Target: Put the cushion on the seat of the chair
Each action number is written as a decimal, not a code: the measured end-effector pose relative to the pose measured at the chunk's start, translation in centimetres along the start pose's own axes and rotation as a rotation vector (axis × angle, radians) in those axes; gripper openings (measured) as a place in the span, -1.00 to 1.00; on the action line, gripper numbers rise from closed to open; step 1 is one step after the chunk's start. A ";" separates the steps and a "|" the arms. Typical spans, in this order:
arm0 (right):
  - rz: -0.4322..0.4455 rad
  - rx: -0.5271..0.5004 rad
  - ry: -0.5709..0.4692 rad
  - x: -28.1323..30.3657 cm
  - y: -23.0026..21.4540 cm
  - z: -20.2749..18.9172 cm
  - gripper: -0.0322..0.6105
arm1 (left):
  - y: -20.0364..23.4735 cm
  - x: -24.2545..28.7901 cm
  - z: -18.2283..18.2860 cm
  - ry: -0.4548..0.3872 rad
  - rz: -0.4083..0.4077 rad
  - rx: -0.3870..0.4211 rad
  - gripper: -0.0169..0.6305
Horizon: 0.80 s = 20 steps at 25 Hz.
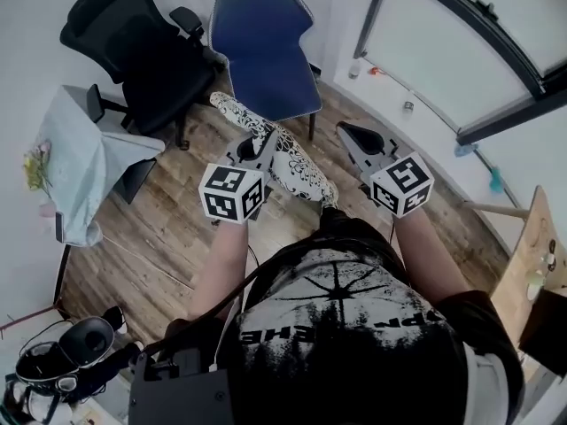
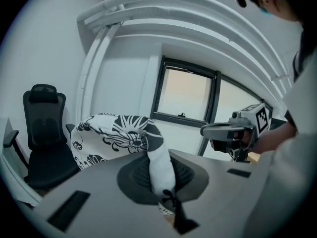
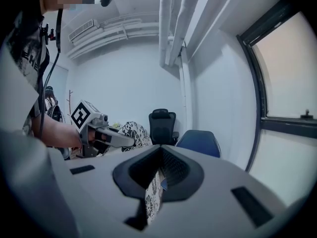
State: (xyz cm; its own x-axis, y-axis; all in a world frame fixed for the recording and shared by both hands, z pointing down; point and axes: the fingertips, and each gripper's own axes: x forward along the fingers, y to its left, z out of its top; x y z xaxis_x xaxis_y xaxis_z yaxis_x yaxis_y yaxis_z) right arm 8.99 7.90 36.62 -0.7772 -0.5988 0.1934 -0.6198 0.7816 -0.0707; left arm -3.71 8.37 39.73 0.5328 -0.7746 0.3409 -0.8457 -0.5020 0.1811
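Note:
A white cushion (image 1: 288, 162) with a black flower print hangs between my two grippers, above the wood floor. My left gripper (image 1: 261, 144) is shut on its upper part, and the fabric (image 2: 114, 135) bulges out past the jaws. My right gripper (image 1: 350, 135) is shut on a thin edge of the cushion (image 3: 153, 195). The blue chair (image 1: 266, 51) stands just beyond the cushion with its seat bare, and it also shows ahead in the right gripper view (image 3: 200, 142). Each gripper shows in the other's view: the right gripper (image 2: 233, 133), the left gripper (image 3: 99, 133).
A black office chair (image 1: 142, 51) stands left of the blue one. A small table under a pale cloth (image 1: 80, 158) is at the far left. A large window (image 1: 461, 42) runs along the right wall, with a wooden table (image 1: 532, 255) below it. Dark gear (image 1: 71, 352) lies at the lower left.

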 end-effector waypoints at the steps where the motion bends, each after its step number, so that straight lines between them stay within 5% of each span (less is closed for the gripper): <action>1: 0.010 0.000 0.005 0.8 -0.9 0.3 -0.84 | 0.6 0.9 0.4 0.003 0.005 -0.004 -0.88; 20: 0.112 0.022 0.068 10.8 -15.3 1.9 -0.84 | 8.2 14.5 4.8 0.067 0.078 -0.059 -0.88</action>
State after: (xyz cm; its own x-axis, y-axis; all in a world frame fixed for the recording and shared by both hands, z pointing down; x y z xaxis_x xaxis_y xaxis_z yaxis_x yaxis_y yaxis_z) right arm 9.82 -10.84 37.98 -0.8329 -0.4944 0.2486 -0.5324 0.8384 -0.1164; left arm -2.76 -8.81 41.68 0.4634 -0.7819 0.4170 -0.8861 -0.4157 0.2051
